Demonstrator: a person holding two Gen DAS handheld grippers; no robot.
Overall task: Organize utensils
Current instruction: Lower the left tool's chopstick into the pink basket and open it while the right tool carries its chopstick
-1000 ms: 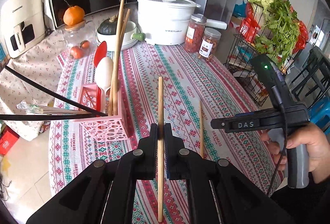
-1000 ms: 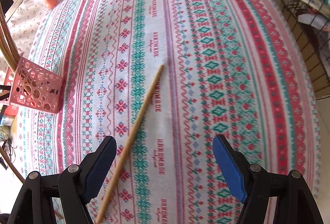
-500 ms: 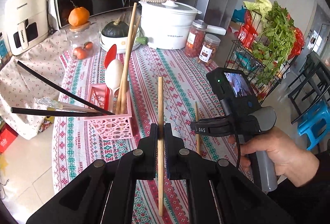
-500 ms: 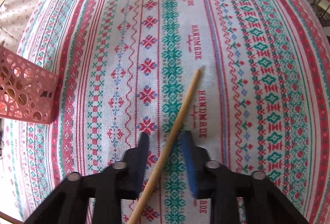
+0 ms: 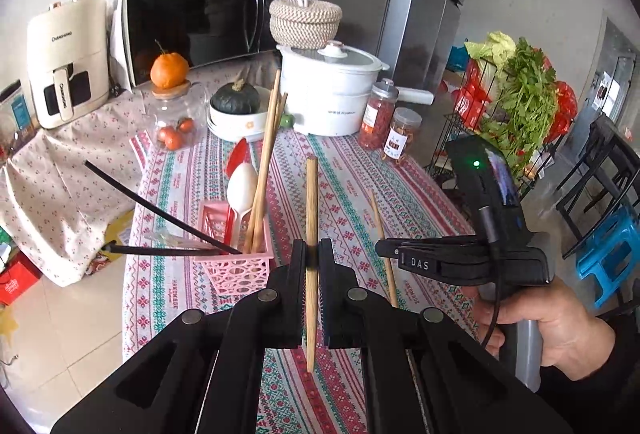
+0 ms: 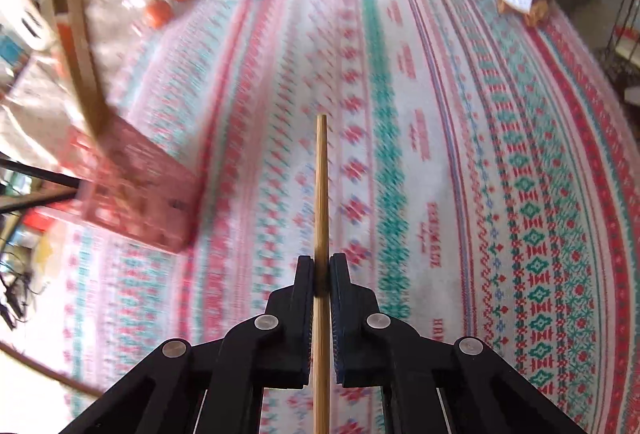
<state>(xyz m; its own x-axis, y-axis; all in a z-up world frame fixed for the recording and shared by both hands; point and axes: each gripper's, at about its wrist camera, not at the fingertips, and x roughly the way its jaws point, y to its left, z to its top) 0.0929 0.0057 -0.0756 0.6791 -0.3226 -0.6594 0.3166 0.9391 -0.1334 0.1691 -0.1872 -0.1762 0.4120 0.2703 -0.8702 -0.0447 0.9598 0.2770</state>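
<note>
1. Left wrist view first: the left gripper [image 5: 313, 254] is clamped on a pale wooden chopstick [image 5: 311, 234], its long axis running straight out along the fingers, tip pointing away.
2. The pink utensil basket [image 5: 240, 266] is our landmark. It stands on the bench [image 5: 348, 194] just ahead and to the left of that gripper, already holding upright chopsticks [image 5: 266, 162], a white spoon [image 5: 241, 186] and a red one.
3. Over on the right of the basket, a hand [image 5: 548, 330] carries the right gripper [image 5: 386, 248], which shows side-on here.
4. Right wrist view: the right gripper [image 6: 321, 274] has just been closing and now pinches a second chopstick [image 6: 321, 194] between its pads, clear of the patterned cloth, long axis also along the fingers.
5. From there the basket [image 6: 136, 194] sits ahead and well to the left, blurred by motion.
6. My call: the left hand is nearer the basket, so its stick looks first in line to drop in.
7. Both sticks are thin, straight, plain wood; each would need tipping upright over the basket's open top.
</note>
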